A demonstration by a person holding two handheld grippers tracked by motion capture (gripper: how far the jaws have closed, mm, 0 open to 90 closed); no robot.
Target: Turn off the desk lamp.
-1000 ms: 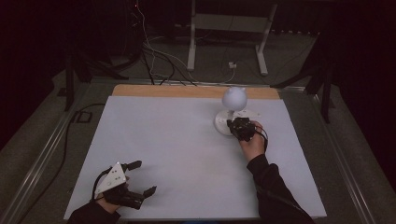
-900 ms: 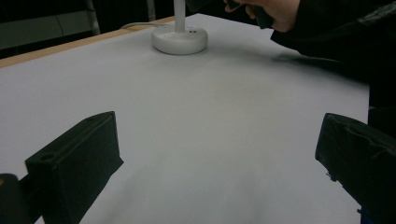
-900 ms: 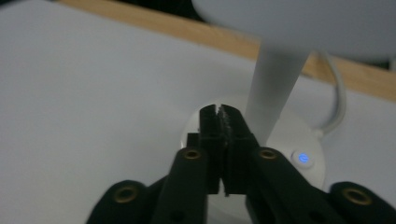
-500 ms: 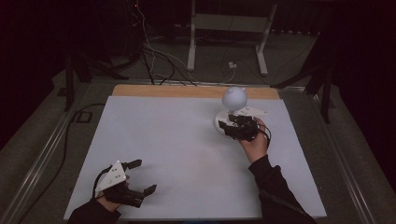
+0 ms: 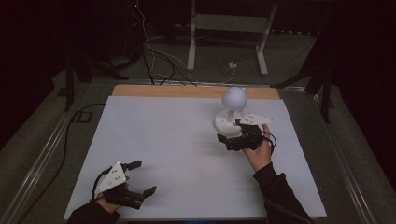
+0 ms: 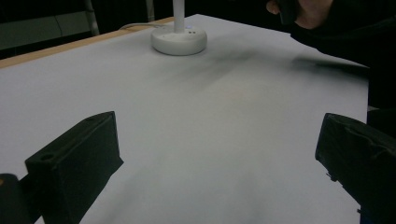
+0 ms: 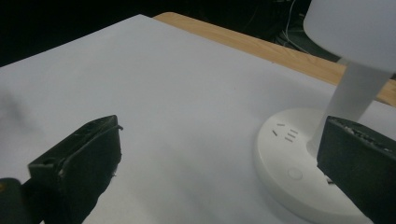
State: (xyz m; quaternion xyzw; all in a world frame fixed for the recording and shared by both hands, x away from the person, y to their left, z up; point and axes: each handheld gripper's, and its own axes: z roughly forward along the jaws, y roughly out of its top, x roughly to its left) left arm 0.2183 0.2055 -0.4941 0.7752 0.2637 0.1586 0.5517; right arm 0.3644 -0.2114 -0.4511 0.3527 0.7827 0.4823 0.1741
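Right tongs [image 5: 231, 139]: held in the right hand [image 5: 259, 150], forearm reaching in from the lower edge; jaws have just been opening, now wide apart with nothing between them, pointing leftwards in the high view. Left tongs [image 5: 140, 178]: held in the left hand near the lower left, jaws spread wide, nothing gripped.

Desk lamp [image 5: 231, 114] standing on the table [image 5: 163, 140] toward its far right part, just beyond the right gripper [image 5: 229, 136] fingertips, base [image 7: 299, 177] beside the right-hand finger [image 7: 359, 172], nothing between the fingers. Left gripper [image 5: 140, 178] at the near left corner, well apart from the lamp, bare tabletop ahead of its fingers [image 6: 74, 163].
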